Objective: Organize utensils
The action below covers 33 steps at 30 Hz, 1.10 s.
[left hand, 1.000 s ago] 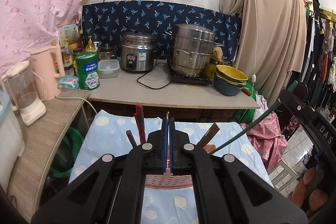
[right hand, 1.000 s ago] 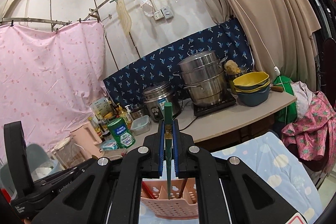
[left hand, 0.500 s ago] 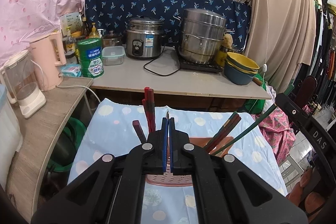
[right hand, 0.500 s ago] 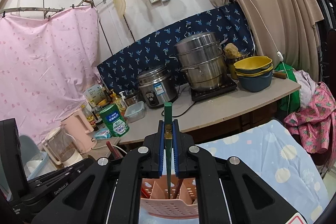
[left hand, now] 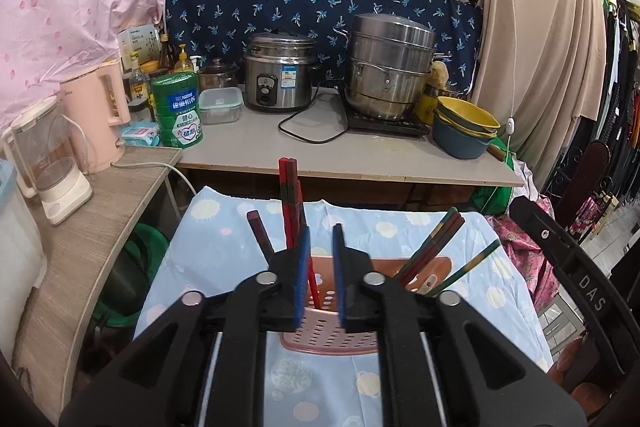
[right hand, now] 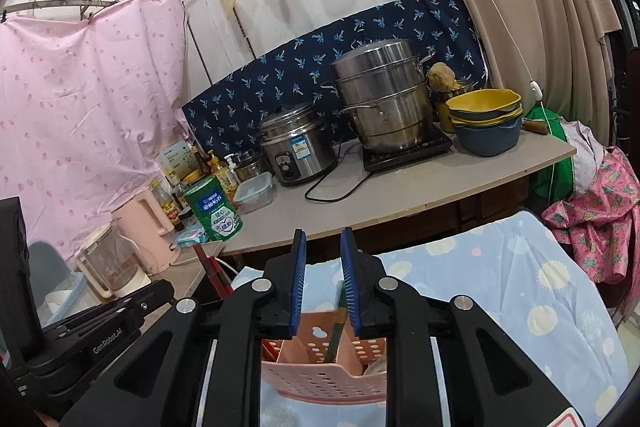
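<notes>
A pink perforated utensil holder stands on the blue dotted cloth; it also shows in the right wrist view. Red chopsticks stand in its left part, dark and green ones lean right. My left gripper is open just above the holder, with a red chopstick standing loose between its jaws. My right gripper is open over the holder, and a green chopstick stands in a compartment below it.
A counter behind carries a rice cooker, a steel steamer, stacked bowls and a green tin. A side shelf at left holds a blender and a pink kettle.
Both grippers have opened. The left one let go of a red chopstick and the right one let go of the green chopstick, which now stand in the holder. Both views tilted downward.
</notes>
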Motion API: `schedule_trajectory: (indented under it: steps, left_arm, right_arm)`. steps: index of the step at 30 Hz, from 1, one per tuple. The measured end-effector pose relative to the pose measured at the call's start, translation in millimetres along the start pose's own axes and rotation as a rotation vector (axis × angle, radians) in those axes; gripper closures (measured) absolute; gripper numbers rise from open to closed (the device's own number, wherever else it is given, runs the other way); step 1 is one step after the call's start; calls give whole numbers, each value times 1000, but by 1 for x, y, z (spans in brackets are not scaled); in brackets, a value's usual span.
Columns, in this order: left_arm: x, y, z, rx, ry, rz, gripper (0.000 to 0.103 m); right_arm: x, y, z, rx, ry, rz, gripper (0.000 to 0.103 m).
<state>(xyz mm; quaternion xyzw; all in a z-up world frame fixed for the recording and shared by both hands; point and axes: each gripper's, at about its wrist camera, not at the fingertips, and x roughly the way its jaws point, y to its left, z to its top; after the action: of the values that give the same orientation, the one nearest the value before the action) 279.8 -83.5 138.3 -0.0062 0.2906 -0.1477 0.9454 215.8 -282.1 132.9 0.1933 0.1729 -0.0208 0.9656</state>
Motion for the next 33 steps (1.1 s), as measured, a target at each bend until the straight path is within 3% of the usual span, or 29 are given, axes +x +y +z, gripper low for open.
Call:
schedule_trajectory:
  steps: [8, 13, 33]
  left_arm:
    - [-8, -4, -4, 2, 1, 5, 84]
    - [-16, -7, -10, 6, 4, 2, 76]
    - [-42, -10, -64, 2, 74, -15, 68]
  right_arm:
    - [-8, 2, -7, -10, 13, -1, 83]
    - [-17, 1, -14, -8, 23, 1, 77]
    - [-62, -6, -66, 3, 127, -40, 64]
